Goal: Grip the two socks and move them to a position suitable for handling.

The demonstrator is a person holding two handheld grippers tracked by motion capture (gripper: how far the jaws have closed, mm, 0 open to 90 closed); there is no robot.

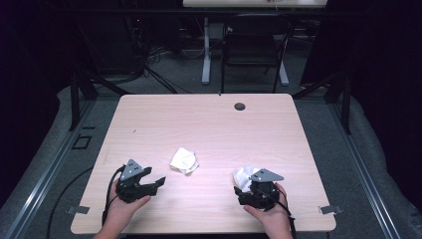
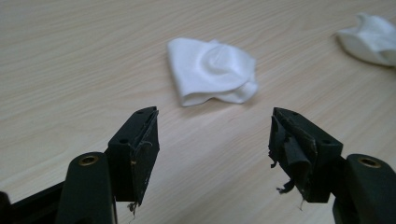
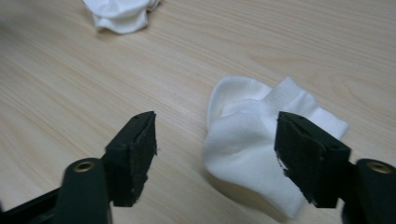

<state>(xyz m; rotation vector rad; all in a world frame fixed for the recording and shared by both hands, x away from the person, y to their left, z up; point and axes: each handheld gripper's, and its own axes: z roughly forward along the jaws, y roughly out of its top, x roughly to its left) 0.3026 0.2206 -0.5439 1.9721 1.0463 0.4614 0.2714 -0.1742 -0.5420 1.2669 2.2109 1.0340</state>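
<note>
Two white socks lie on the light wooden table (image 1: 209, 119). One crumpled sock (image 1: 183, 160) (image 2: 210, 71) (image 3: 122, 13) sits near the middle, ahead of my left gripper (image 1: 158, 183) (image 2: 212, 144), which is open with nothing between its jaws. The other sock (image 1: 244, 176) (image 3: 261, 135) (image 2: 371, 39) lies at the right, just in front of my right gripper (image 1: 249, 191) (image 3: 215, 154). That gripper is open too, and the sock lies partly between and below its jaws without being pinched. A hand holds each gripper near the table's front edge.
A round cable hole (image 1: 240, 106) sits near the table's far edge. Behind the table stand a black chair (image 1: 254, 47) and a white desk leg (image 1: 206, 50). Dark frame posts (image 1: 74, 94) flank the table on both sides.
</note>
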